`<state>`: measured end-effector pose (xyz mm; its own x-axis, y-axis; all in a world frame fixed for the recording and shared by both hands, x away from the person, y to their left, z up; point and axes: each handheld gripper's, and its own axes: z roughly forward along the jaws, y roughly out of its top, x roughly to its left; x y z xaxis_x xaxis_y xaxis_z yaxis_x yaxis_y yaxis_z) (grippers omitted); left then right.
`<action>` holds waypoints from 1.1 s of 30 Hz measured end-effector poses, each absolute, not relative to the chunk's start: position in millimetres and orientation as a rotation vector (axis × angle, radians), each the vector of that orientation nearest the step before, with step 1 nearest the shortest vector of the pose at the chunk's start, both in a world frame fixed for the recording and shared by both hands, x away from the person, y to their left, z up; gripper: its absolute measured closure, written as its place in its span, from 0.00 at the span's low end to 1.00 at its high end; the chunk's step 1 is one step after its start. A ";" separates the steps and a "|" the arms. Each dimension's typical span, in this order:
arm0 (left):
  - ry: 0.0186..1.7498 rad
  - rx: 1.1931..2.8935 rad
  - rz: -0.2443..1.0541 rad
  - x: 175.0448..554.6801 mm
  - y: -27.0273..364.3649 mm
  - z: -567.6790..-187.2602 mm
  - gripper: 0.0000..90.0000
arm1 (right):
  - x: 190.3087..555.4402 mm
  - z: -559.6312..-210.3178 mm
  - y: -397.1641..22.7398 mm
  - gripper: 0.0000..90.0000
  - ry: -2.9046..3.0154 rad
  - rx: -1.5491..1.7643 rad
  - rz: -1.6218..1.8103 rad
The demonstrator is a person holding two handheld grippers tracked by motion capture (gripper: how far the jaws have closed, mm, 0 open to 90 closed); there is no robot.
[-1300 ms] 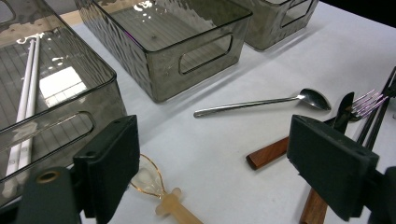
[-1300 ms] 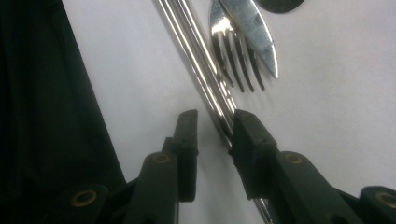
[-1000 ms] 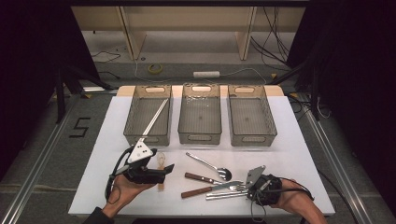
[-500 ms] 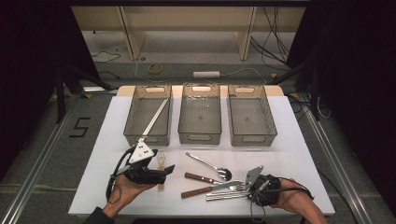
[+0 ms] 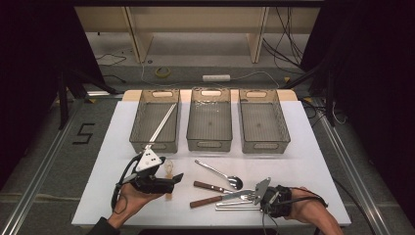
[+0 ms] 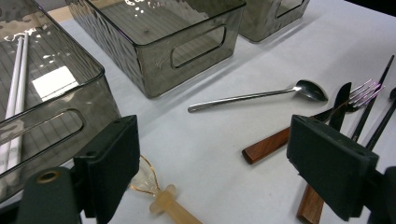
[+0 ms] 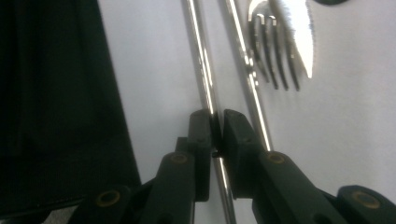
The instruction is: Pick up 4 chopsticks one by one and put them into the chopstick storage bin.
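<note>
sorting cutlery into bins looks barely begun. only the left smoky see-through plastic bin [image 5: 155, 122] has anything in it: a pair of white chopsticks [image 5: 161, 122] leaning across it. the middle smoky see-through plastic bin [image 5: 209, 120] and the right smoky see-through plastic bin [image 5: 262, 122] look empty.

right gripper [image 7: 217, 126]: jaws have just been closing and are now pinched on a thin shiny metal chopstick [image 7: 201, 60], which lies flat on the white table [image 5: 313, 161] near the front edge, w/ a 2nd metal chopstick [image 7: 247, 60] just beside it. not lifted yet.

left gripper [image 6: 212, 154]: jaws wide apart, nothing between them, held over the table in front of the left bin.

left to sort, as far as i can tell: long-handled steel spoon [image 5: 220, 172], wood-handled knife [image 5: 209, 186], wood-handled fork [image 5: 220, 198], both metal chopsticks, plus a small translucent amber plastic utensil [image 6: 156, 196] by the left gripper. so most of the job is ahead.
</note>
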<state>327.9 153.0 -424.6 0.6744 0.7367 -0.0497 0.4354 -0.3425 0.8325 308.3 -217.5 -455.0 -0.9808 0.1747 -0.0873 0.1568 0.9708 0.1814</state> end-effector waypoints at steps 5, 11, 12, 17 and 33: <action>0.905 1.989 0.422 327.9 152.8 -424.7 0.19 | 305.6 -455.2 -216.6 0.95 3.031 0.184 0.260; 0.902 1.991 0.422 327.9 151.9 -424.8 0.19 | 305.7 -454.6 -218.0 0.96 3.058 0.163 0.273; 0.901 1.992 0.423 327.8 151.9 -424.8 0.19 | 305.0 -454.1 -217.6 0.96 3.060 0.156 0.263; 0.899 1.991 0.422 328.0 151.8 -424.7 0.19 | 304.7 -451.3 -220.0 0.96 3.063 0.140 0.297; 0.793 2.050 0.335 319.5 123.8 -424.7 0.19 | 305.7 -428.7 -217.0 0.97 3.014 0.169 0.455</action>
<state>319.5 123.8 -424.7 0.7589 0.6484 -0.0602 0.4090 -0.4028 0.8189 305.7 -217.0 -428.7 -0.9899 0.1225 -0.0710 0.0961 0.9495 0.2986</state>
